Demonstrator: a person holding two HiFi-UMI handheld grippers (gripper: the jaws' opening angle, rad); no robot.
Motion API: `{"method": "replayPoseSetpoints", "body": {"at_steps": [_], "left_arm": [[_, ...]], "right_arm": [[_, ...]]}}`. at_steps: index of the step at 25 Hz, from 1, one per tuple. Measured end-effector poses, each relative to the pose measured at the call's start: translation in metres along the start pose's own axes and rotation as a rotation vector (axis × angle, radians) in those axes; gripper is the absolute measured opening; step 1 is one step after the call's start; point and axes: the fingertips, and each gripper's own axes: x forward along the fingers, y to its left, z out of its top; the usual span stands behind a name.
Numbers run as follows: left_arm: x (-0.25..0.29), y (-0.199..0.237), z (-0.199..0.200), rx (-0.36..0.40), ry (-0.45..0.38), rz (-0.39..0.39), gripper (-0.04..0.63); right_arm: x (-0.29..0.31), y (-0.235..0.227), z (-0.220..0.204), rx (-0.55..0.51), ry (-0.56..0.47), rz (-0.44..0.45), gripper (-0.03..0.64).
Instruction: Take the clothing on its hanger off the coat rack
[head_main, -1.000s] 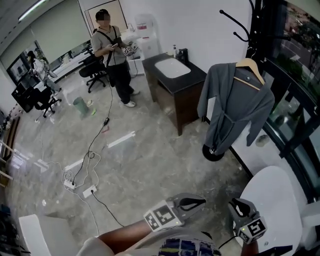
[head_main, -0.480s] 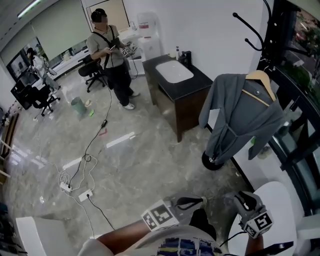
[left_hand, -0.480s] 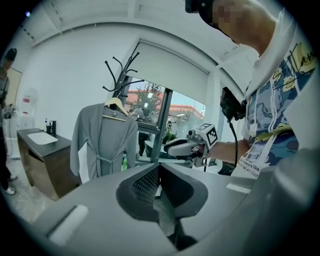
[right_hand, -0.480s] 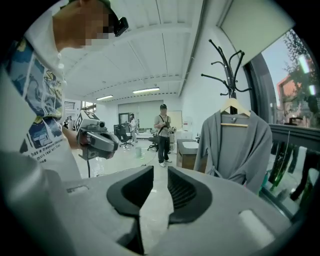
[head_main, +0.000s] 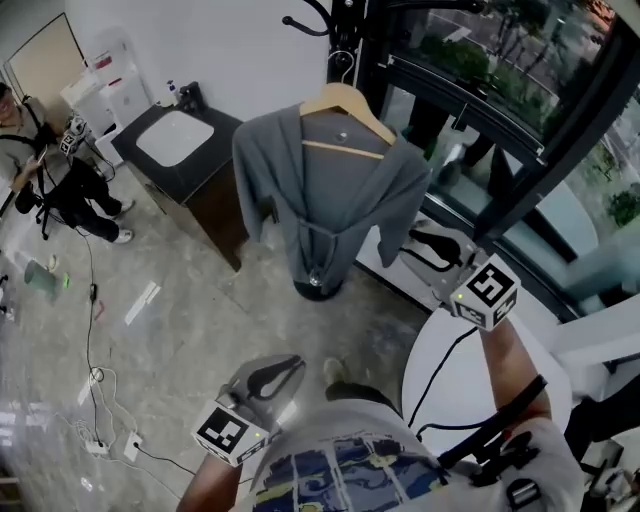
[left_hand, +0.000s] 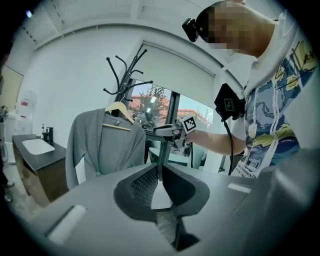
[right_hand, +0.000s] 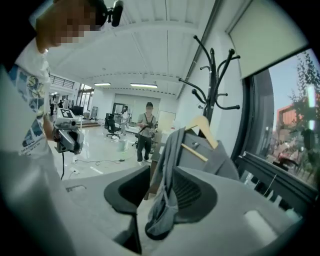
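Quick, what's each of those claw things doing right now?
Left gripper: fingers closed, empty.
Right gripper: fingers opening, nothing between them; grey garment hangs beyond.

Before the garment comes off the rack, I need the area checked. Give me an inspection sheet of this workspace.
Surface: grey stone floor; white round table at right.
Job's things: grey garment on wooden hanger, hanging on black coat rack.
Clutter: nothing seen near the rack.
Grippers: left gripper shut, empty; right gripper fingers opening, nothing between them, near the garment's sleeve.
Cables: floor cable and power strip at left.
Surroundings: sink cabinet, window, a person far left.
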Motion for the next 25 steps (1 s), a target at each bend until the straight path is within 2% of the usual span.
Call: {"method": "replayPoseSetpoints", "body": {"at_steps": [5, 7, 10, 13, 18, 23, 25], "left_arm": [[0.026, 0.018, 0.018, 0.016, -0.014, 0.028, 0.031], [0.035, 0.022, 0.02, 0.017, -0.014, 0.04, 0.032], [0.044, 0.024, 0.022, 0.025, -0.016, 0.054, 0.032], [0.049, 0.022, 0.028, 0.039, -0.021, 0.068, 0.032], [0.049, 0.023, 0.028, 0.031, -0.025, 0.117, 0.031], [0.049, 0.03, 0.024, 0.008, -0.015, 0.15, 0.031], [0.047, 0.033, 0.022, 0.001, -0.01, 0.163, 0.031]], "right_arm": [[0.019, -0.1, 0.019, -0.025, 0.013, -0.063, 0.178], [0.032, -0.129, 0.022, -0.028, 0.031, -0.052, 0.218], [0.06, -0.156, 0.019, -0.017, 0.076, 0.014, 0.266], [0.085, -0.17, 0.016, 0.003, 0.118, 0.101, 0.299], [0.123, -0.167, 0.016, 0.079, 0.145, 0.278, 0.302], [0.142, -0.162, 0.017, 0.073, 0.162, 0.338, 0.301], [0.145, -0.162, 0.016, 0.063, 0.164, 0.343, 0.278]]}}
